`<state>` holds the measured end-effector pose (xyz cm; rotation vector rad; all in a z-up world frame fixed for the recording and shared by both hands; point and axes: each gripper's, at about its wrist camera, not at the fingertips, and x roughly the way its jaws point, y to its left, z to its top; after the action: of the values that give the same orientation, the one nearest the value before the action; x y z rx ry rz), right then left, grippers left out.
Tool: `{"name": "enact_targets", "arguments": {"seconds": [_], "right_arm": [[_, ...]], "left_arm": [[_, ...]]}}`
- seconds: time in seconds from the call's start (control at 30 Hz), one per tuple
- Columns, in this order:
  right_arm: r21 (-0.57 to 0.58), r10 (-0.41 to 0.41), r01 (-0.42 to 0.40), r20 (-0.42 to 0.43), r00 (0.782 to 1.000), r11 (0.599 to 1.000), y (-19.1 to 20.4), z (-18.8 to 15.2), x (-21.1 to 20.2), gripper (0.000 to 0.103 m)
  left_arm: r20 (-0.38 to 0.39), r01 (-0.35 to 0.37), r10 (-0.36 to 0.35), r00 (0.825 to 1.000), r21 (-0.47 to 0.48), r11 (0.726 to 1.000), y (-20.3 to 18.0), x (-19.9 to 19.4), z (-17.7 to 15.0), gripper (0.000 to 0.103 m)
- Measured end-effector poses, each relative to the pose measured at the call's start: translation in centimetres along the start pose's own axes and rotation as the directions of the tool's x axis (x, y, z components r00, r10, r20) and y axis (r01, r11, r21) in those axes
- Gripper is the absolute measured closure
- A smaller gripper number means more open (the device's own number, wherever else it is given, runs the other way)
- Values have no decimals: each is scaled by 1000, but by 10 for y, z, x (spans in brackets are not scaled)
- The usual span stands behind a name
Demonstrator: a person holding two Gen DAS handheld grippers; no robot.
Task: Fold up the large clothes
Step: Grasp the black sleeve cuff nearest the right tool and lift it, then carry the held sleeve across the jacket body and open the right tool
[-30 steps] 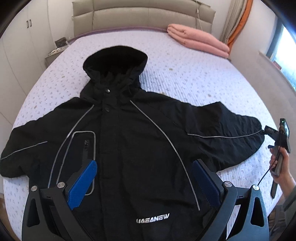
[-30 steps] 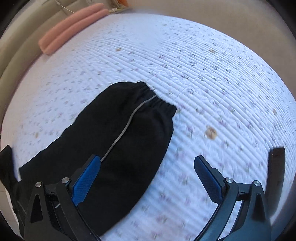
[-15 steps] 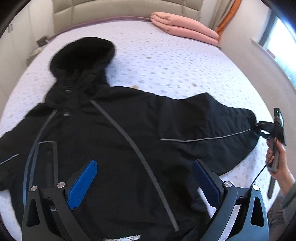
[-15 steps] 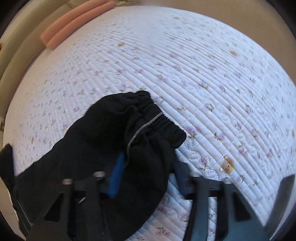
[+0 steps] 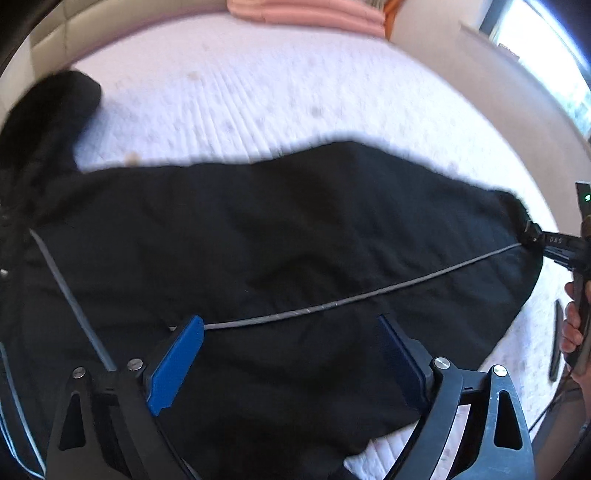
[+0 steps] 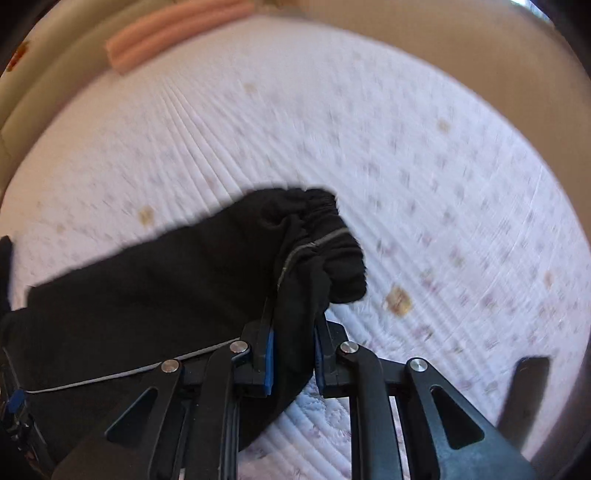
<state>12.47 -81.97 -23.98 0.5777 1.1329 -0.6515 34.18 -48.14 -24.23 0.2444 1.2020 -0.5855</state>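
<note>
A black hooded jacket (image 5: 277,229) with thin grey stripes lies spread flat on the bed (image 5: 258,92), its hood (image 5: 48,110) at the far left. My left gripper (image 5: 288,325) hovers low over the sleeve near the shoulder. Its jaws are wide but closing, with cloth below them and nothing pinched. My right gripper (image 6: 293,321) is closing on the elastic sleeve cuff (image 6: 325,236), and its blue pads press bunched black fabric. It also shows in the left wrist view as the right gripper (image 5: 535,236) at the sleeve's end, held by a hand (image 5: 570,332).
A folded pink blanket (image 5: 306,11) lies at the head of the bed against the padded headboard. The quilted white cover with small flowers stretches beyond the cuff (image 6: 443,184). A beige wall and a window (image 5: 546,44) run along the right side.
My right gripper went from wide open over the cuff to clamped on it, gathering the fabric. My left gripper swept right and down, from the jacket's chest to the sleeve.
</note>
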Motion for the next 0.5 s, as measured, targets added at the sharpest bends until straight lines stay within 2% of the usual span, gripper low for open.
{"name": "enact_targets", "arguments": {"seconds": [0.13,0.27,0.33,0.5], "right_arm": [[10,9,-9,-8,1000,1000,0,0,7,85],[-39,-10,10,2,1000,999,10,1,-6,86],[-57,10,-9,33,999,998,17,2,-26,87],[-132,76,-60,116,990,989,57,-6,-81,87]], "left_arm": [[26,-95,93,995,98,991,-14,8,-2,9],[44,-65,62,997,63,996,-4,-12,0,9],[68,-54,51,996,42,998,9,-33,-2,9],[82,-85,85,993,-10,996,48,-74,-17,9]]}}
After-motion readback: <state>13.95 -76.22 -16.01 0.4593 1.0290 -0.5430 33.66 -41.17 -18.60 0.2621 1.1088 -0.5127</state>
